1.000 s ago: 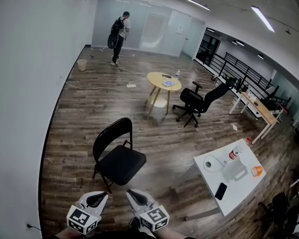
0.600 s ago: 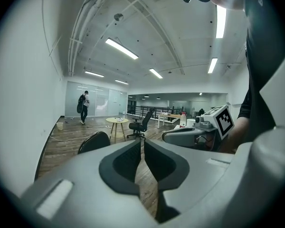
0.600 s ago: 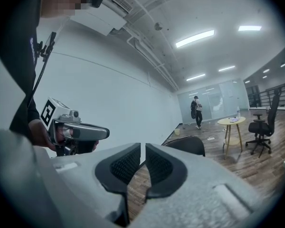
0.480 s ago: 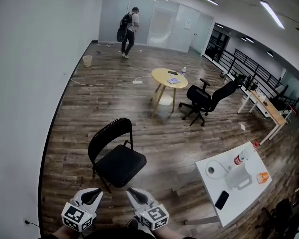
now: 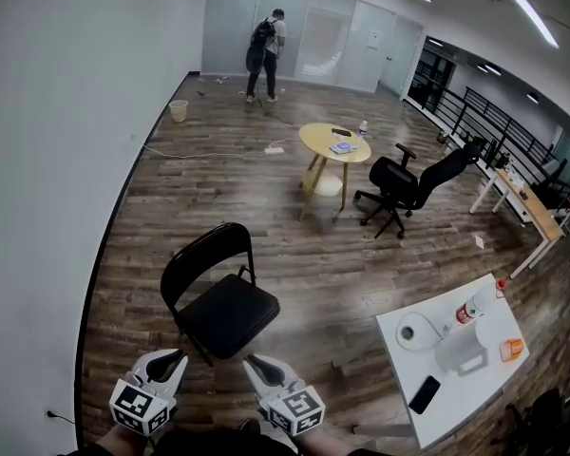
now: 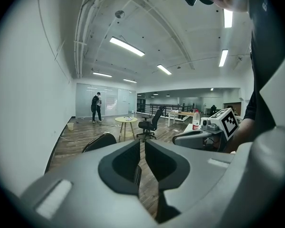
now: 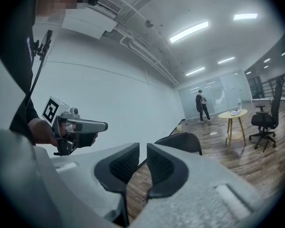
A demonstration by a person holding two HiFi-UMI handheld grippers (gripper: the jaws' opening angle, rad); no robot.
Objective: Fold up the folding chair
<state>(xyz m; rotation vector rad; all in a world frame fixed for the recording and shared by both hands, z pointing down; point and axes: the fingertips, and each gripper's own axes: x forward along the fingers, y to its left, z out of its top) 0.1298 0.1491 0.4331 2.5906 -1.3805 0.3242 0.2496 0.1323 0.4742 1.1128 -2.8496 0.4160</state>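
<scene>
One chair [image 5: 226, 313] is the job; it is black and stands unfolded on the floor just ahead of me, near both tools but touched by neither. I judge it stiff and not fragile, a metal tube frame with a padded seat [image 5: 252, 323]; it looks weighty enough to want two grips, and the painted tube is likely slick under the pads. I would take the top of the back [image 5: 201, 253] with one tool and the front edge of the seat with the other, then tip the seat up toward the back, staying clear of the hinges, which may pinch. Two tools are mine; the left tool [image 5: 171, 361] has its jaws a narrow slit apart, having just been opening, with nothing between them; the right tool [image 5: 257, 364] shows the same narrow slit and is also empty. One office chair [image 5: 404, 180] stands farther off, beside one round desk [image 5: 334, 143]; one white desk [image 5: 427, 369] is at my right, with one bottle [image 5: 468, 312] and one phone [image 5: 424, 394] on it; one person [image 5: 265, 50] stands by the far glass wall.
</scene>
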